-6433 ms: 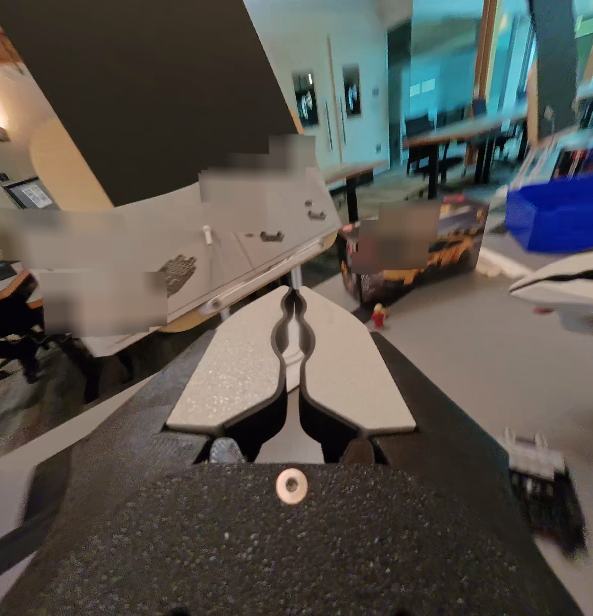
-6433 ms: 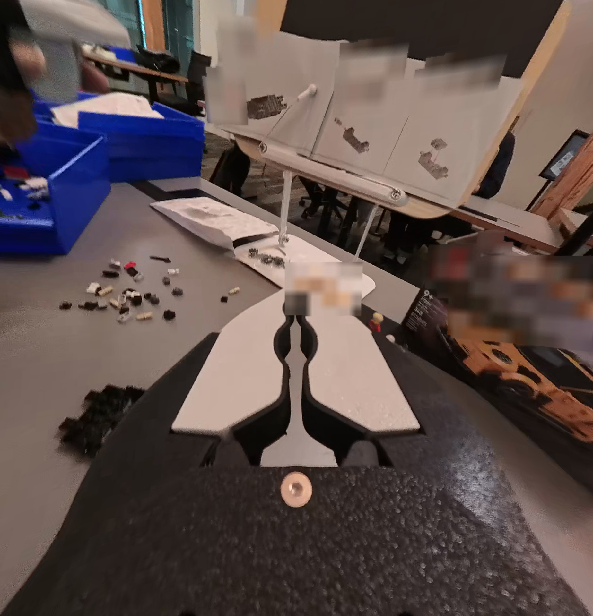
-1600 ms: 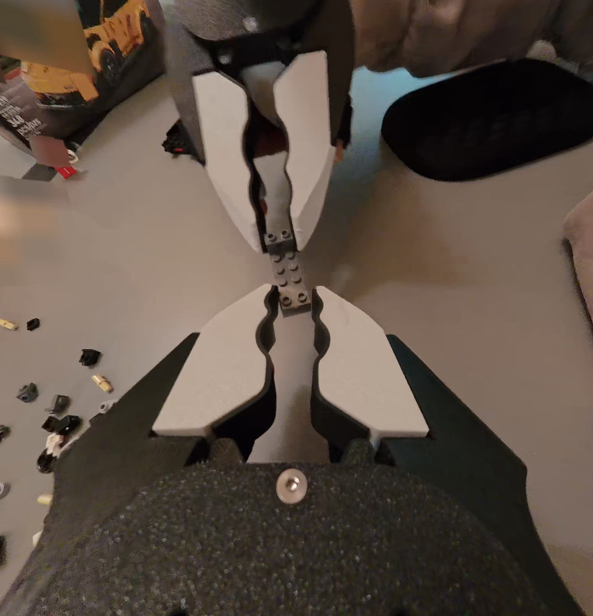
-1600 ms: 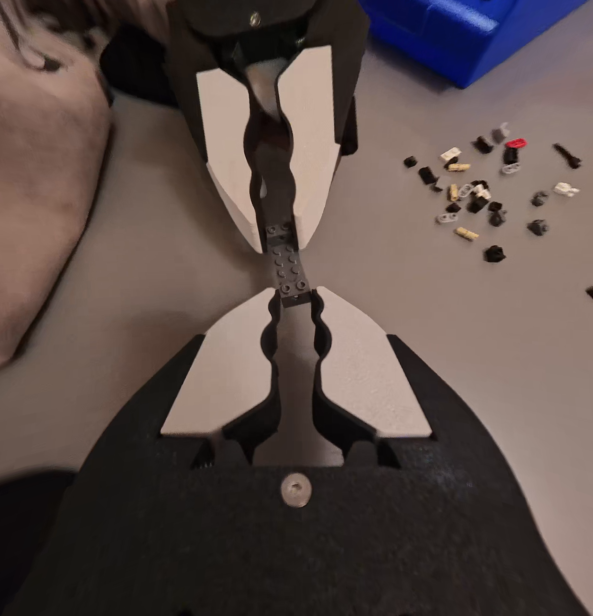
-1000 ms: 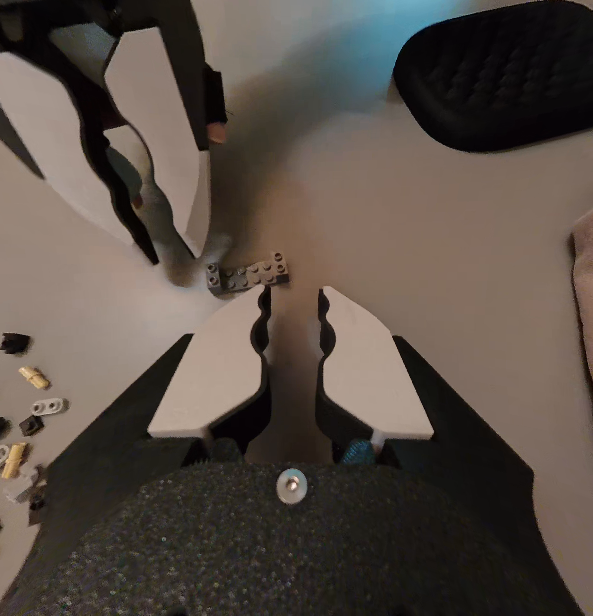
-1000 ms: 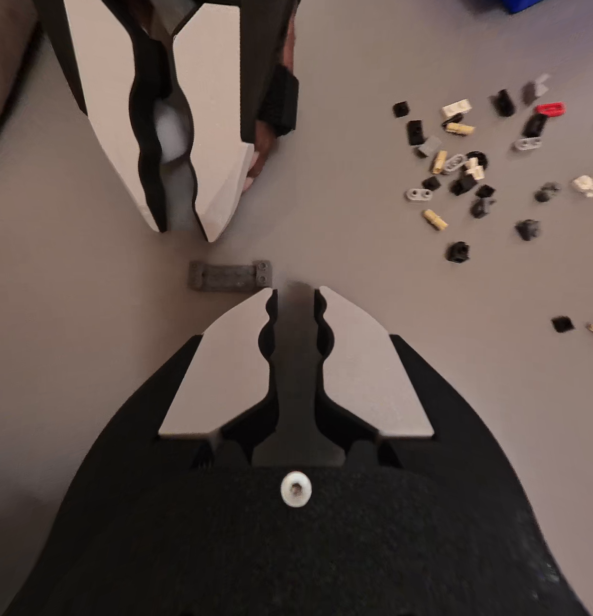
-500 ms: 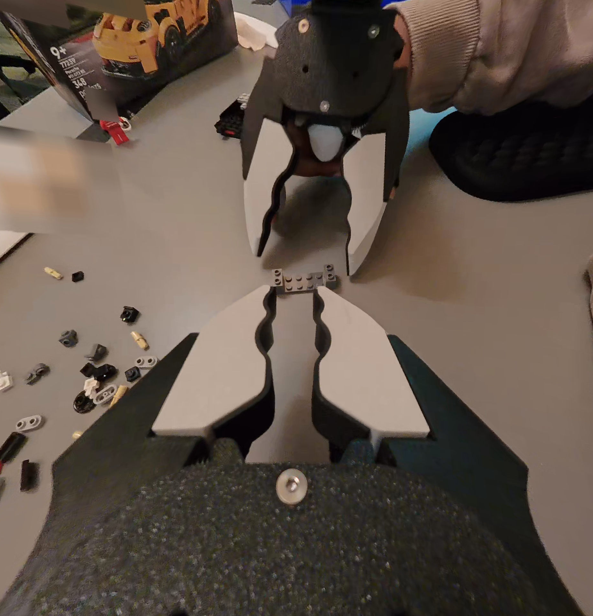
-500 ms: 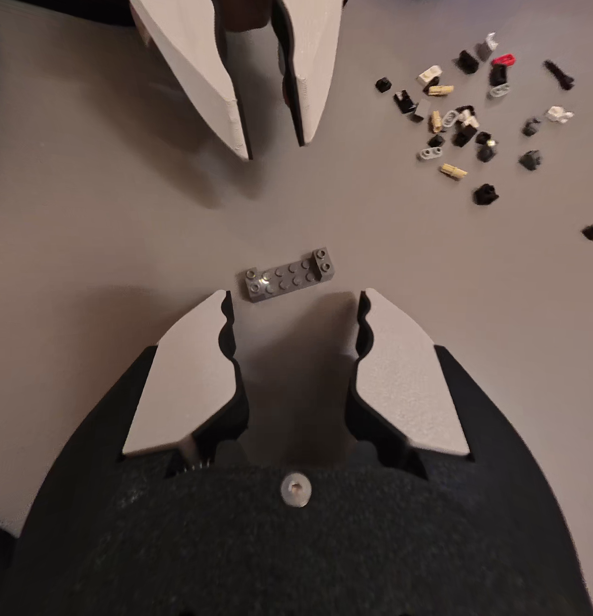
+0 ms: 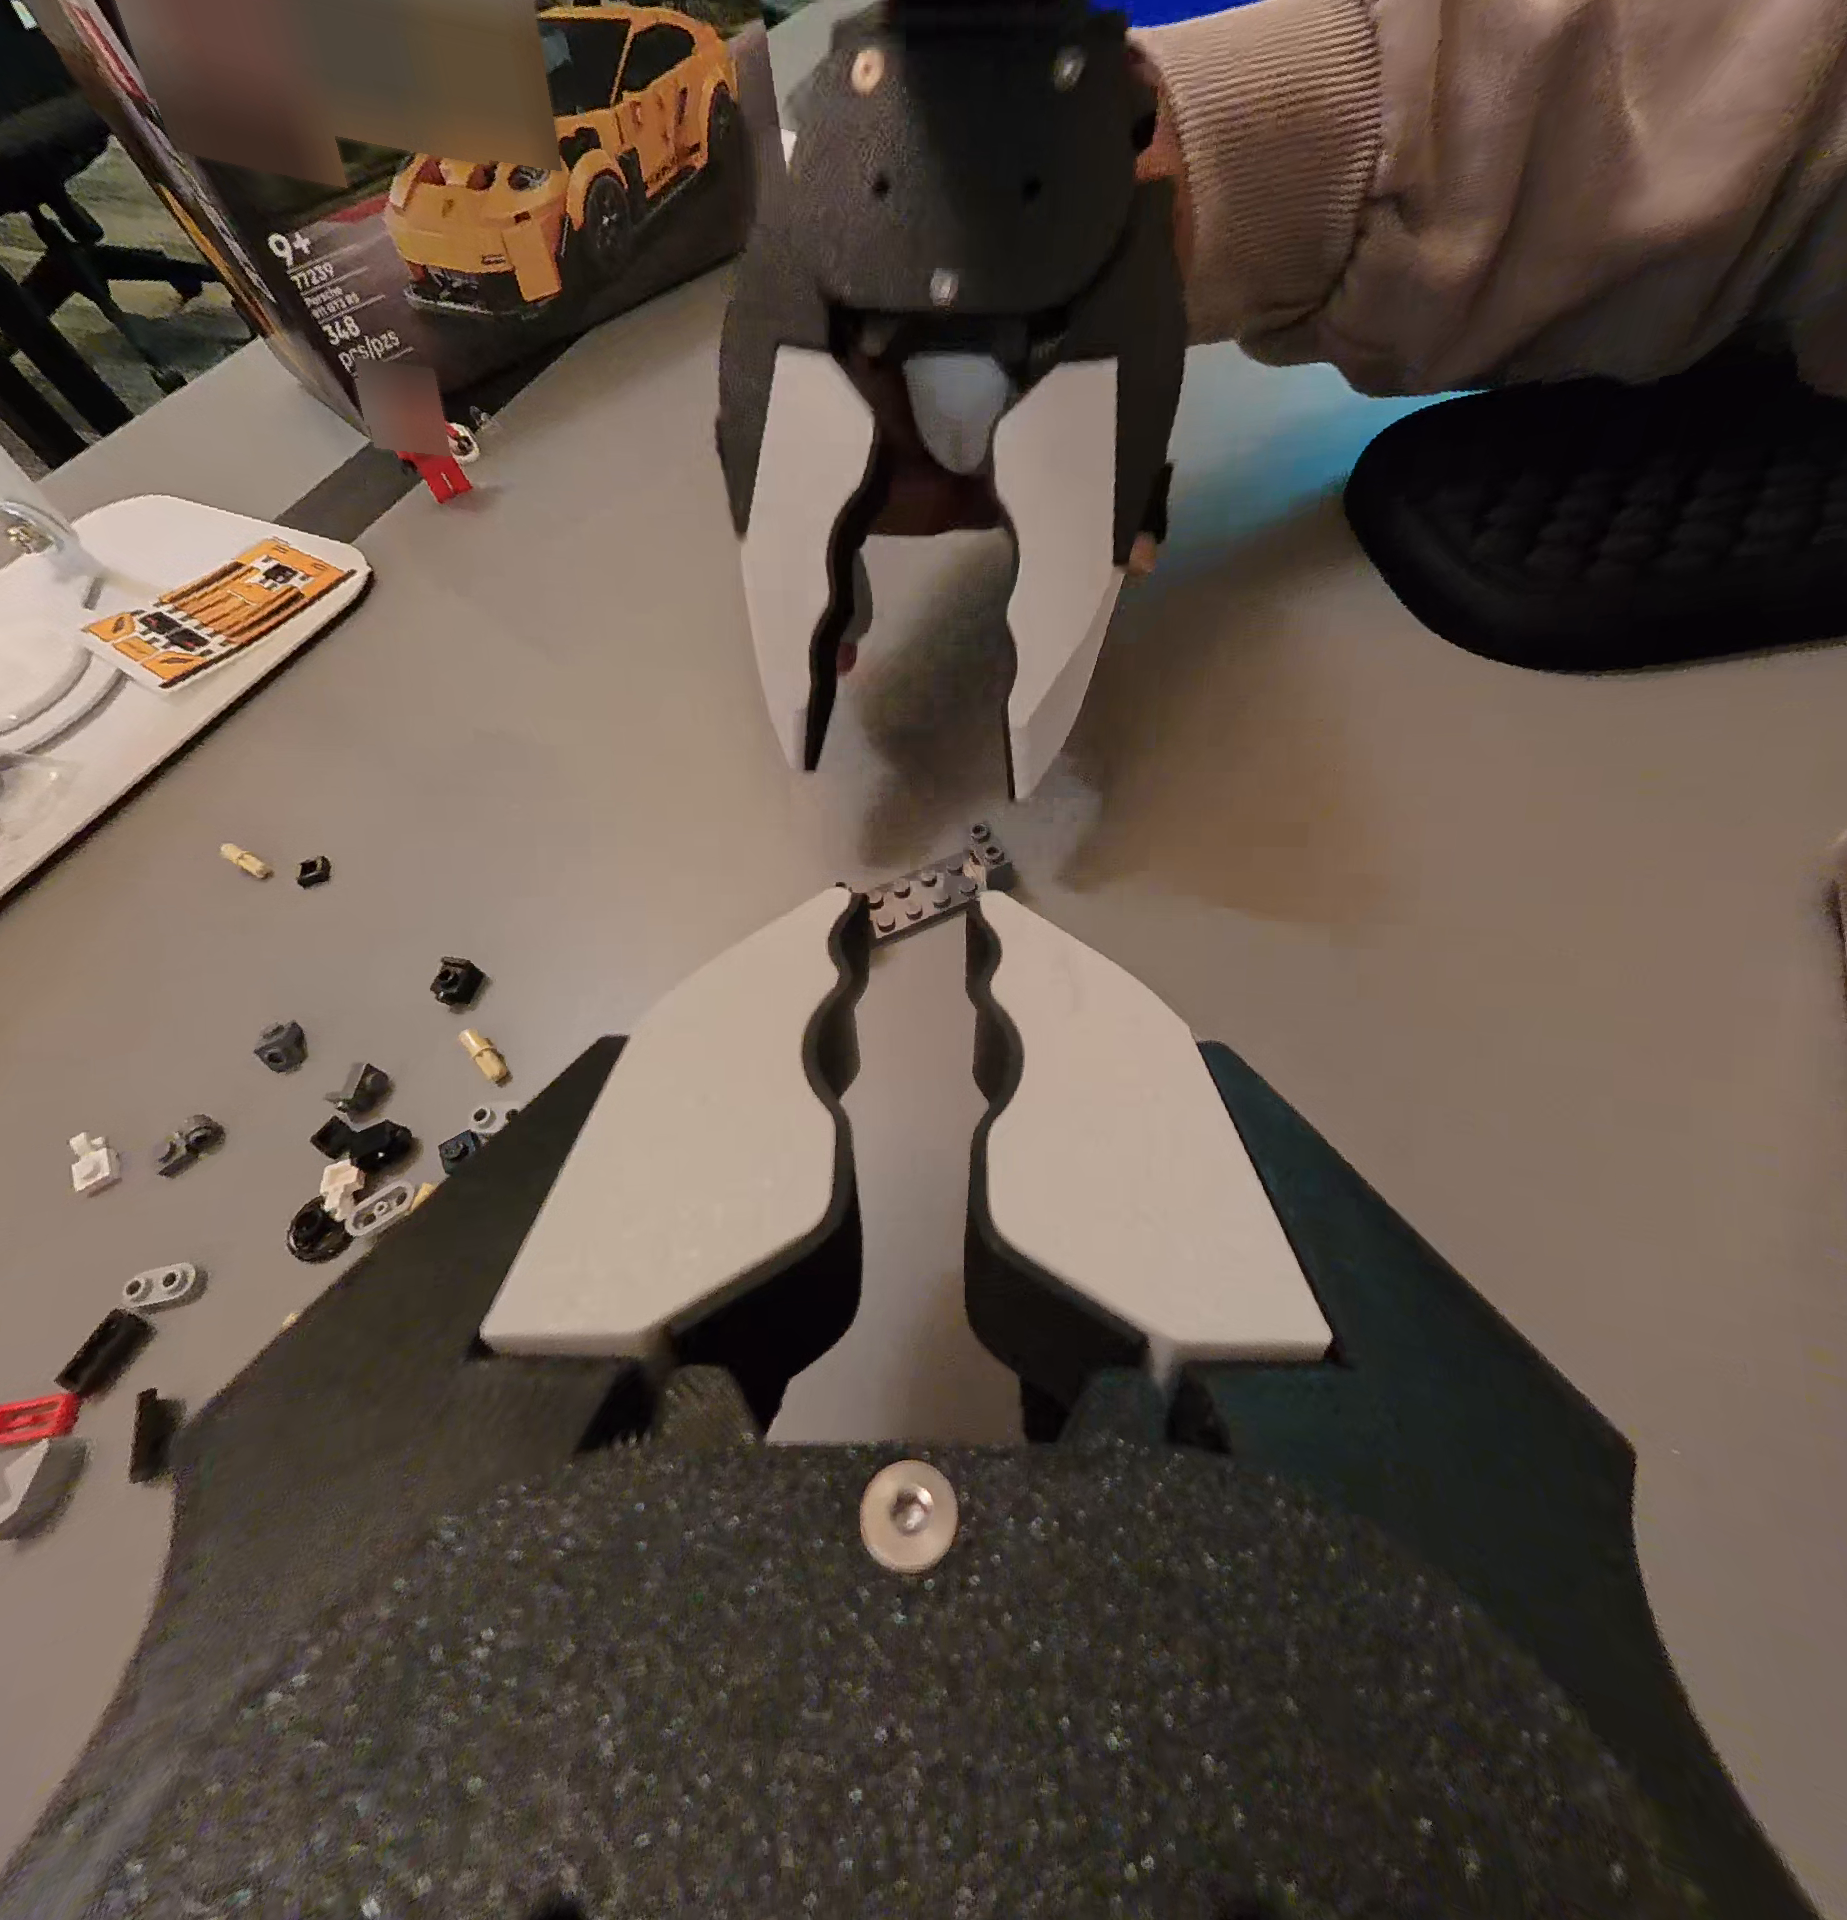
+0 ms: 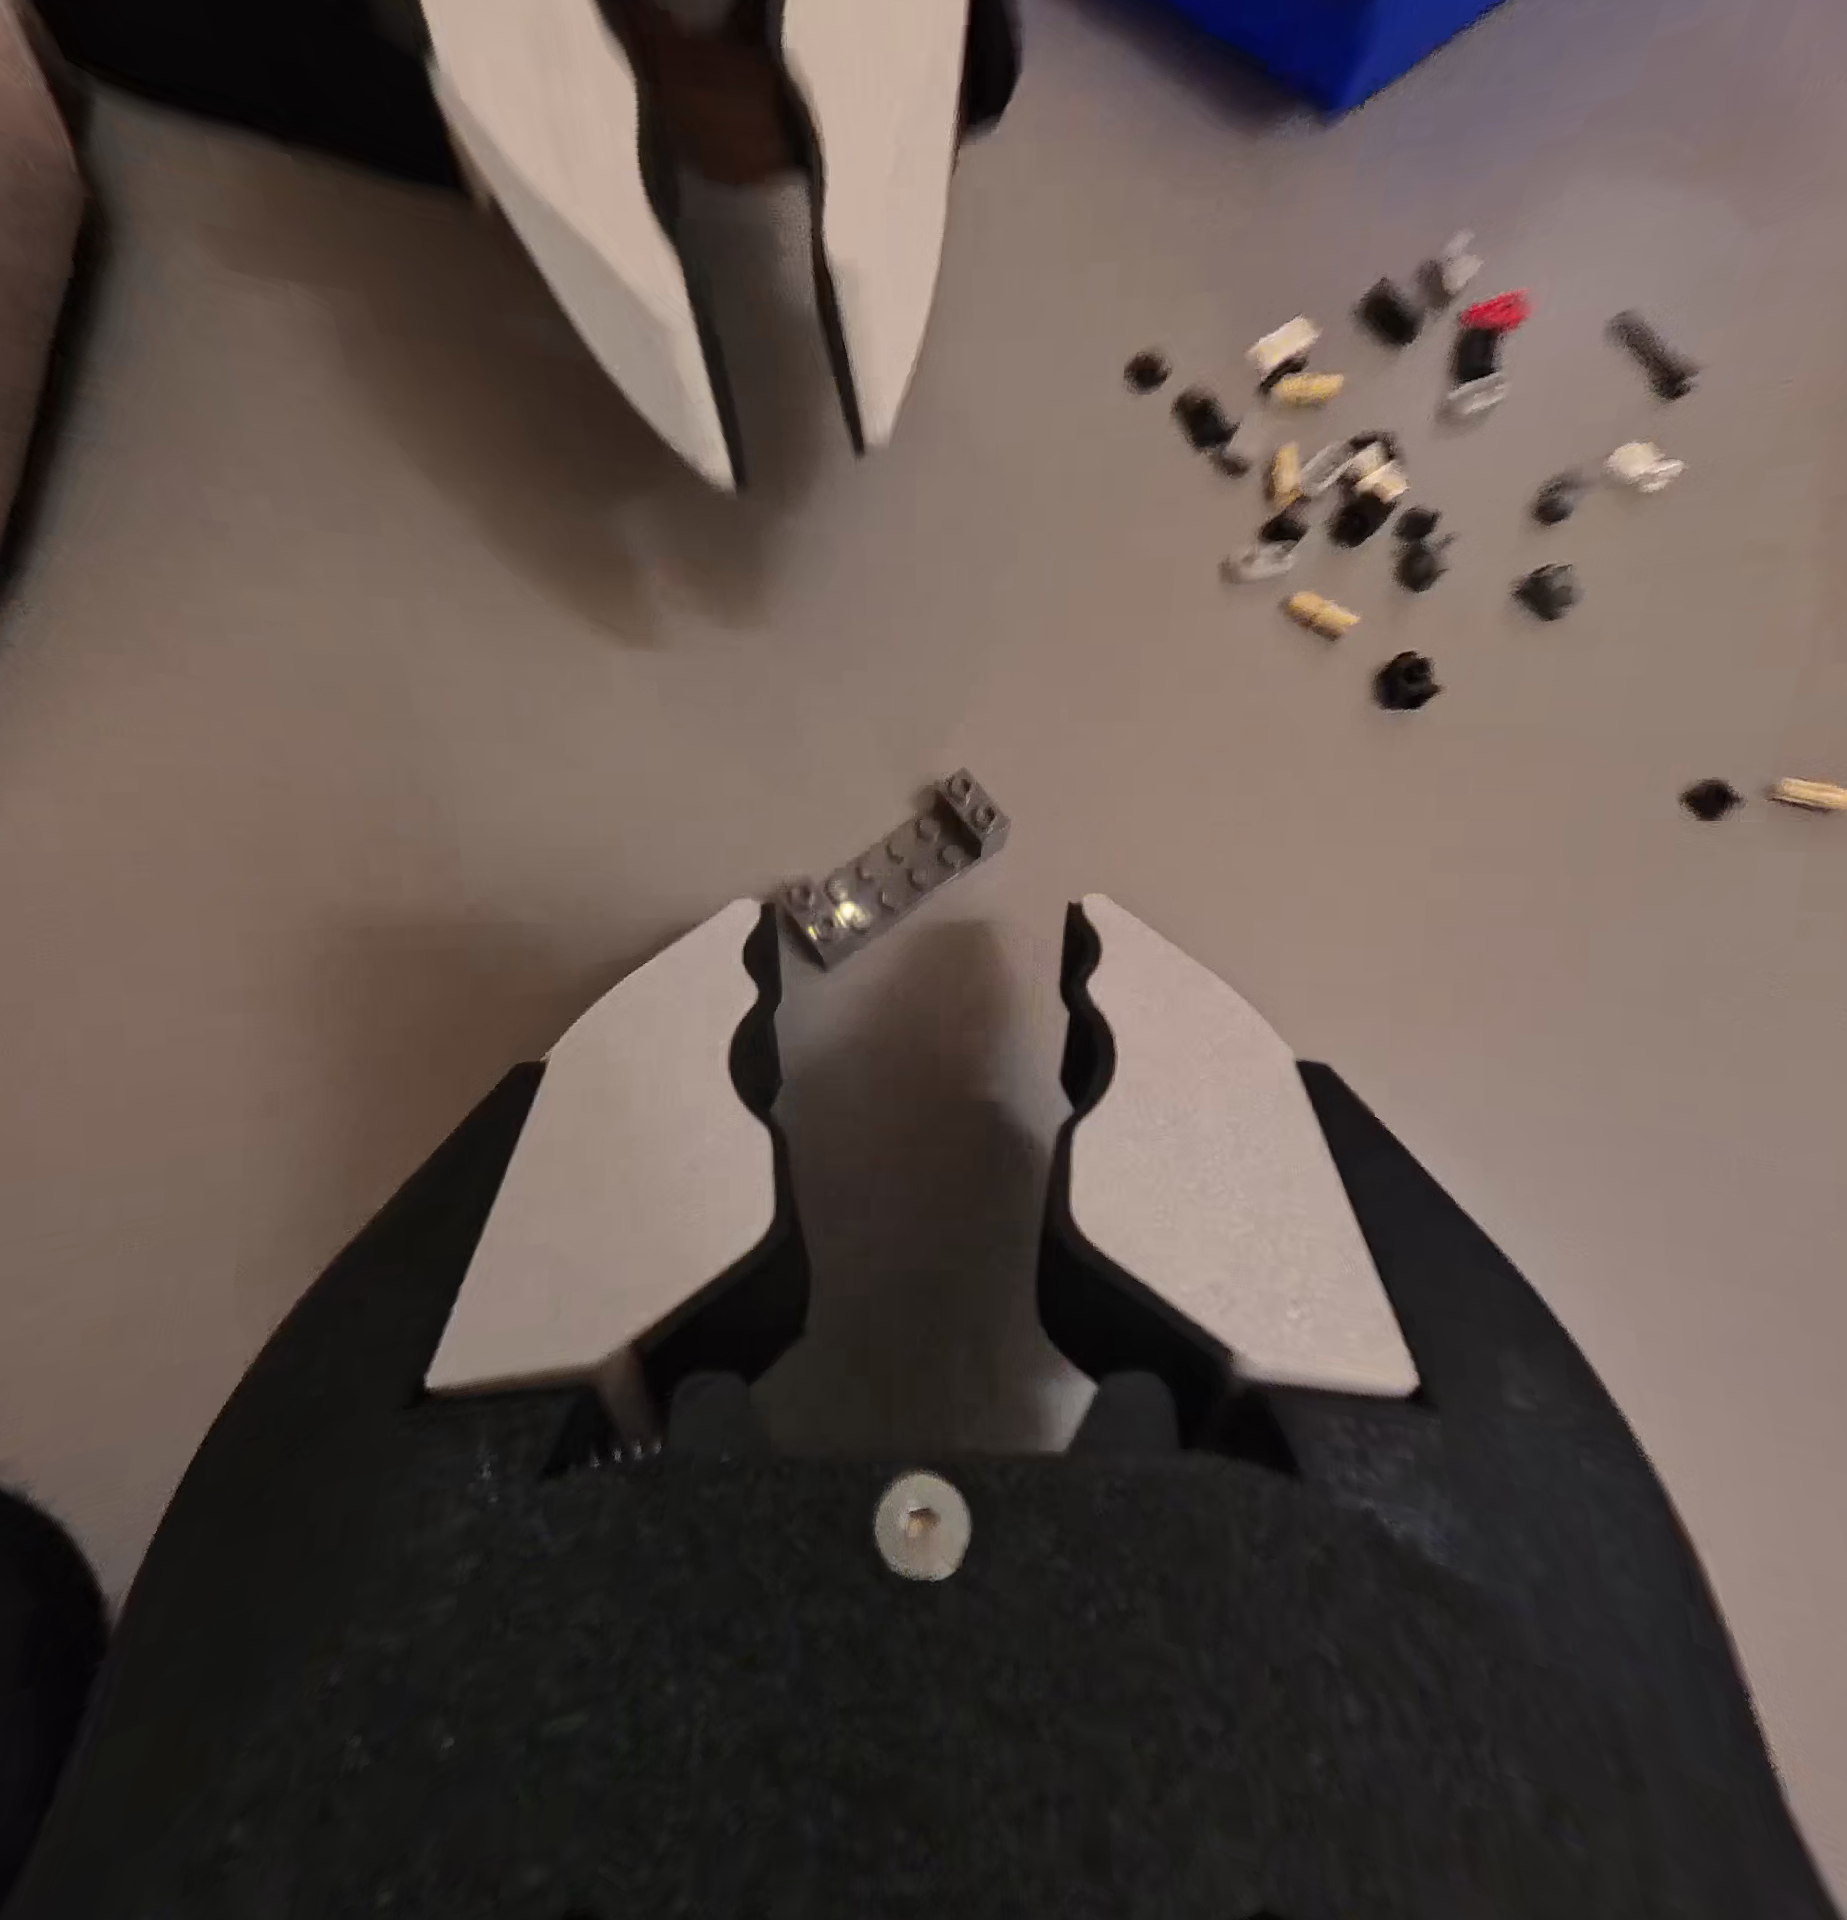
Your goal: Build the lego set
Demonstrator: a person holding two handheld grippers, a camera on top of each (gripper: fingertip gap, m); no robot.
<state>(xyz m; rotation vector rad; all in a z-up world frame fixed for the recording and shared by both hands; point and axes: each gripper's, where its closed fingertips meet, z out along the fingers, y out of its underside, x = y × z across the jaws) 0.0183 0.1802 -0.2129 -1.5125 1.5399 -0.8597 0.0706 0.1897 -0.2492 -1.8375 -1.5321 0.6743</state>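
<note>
so the dark grey studded lego plate (image 10: 895,869) lies flat on the grey tabletop (image 10: 379,727), touching the wide-spread right gripper (image 10: 919,914), and the left gripper (image 9: 911,906) sits narrowly parted, empty

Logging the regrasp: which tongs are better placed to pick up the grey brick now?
Probably the right tongs: open wide, the grey brick just ahead. The left tongs are narrower, set across its length.

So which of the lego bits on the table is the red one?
The flat red piece at the near left edge of the scattered pile; its neighbours are black, grey, white or tan.
</note>
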